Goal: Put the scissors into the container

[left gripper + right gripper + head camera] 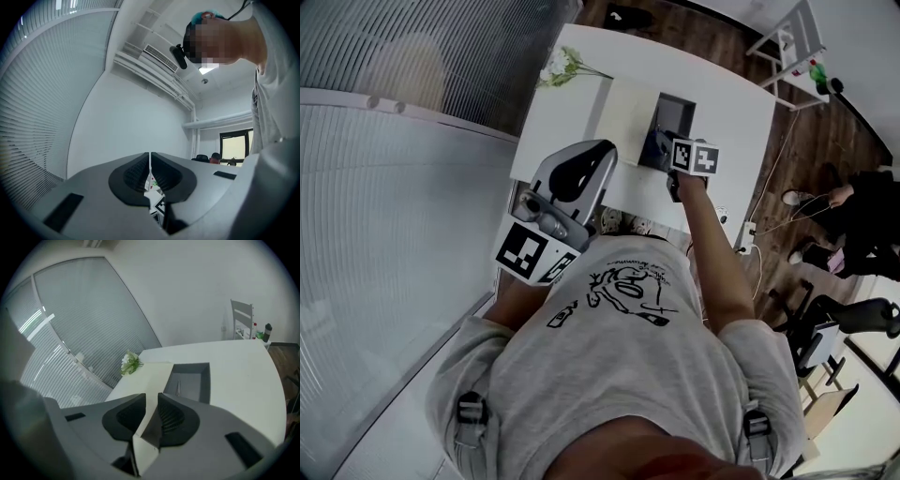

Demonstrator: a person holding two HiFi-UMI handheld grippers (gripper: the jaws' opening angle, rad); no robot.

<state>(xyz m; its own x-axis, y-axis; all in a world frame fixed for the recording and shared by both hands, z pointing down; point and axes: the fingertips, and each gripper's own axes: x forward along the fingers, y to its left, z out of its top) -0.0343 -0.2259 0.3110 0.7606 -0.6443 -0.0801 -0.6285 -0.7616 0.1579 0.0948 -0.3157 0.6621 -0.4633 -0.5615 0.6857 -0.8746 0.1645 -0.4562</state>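
The scissors [178, 387] look to be down already: a thin pale sliver lies on the floor of the grey container [204, 385], towards its left wall. The right gripper [151, 401] hangs above the near end of the box, tilted downward. Its jaws stand well apart and grip nothing. The cream lid [157, 373], lying flat just left of the container, only shows through the gap between them. The left gripper [150, 161] is held up by the person's chest and points level at a bare wall, with its jaws drawn together to a hairline slit and nothing in them.

What remains, as I judge it, is a clean exit. Take the right gripper straight up before drawing it back, so neither jaw tip catches the near wall or drags the lid. Keep the jaws wide (half closed, they could snag the scissors' handles if the hand dips).

There is plenty of room: the bench [234, 376] is bare to the right of the box, though its edge curves away on that side. The flowers [129, 363] sit at the far left corner by the blinds [89, 324], well apart from the work, so going up and back toward the body looks safest
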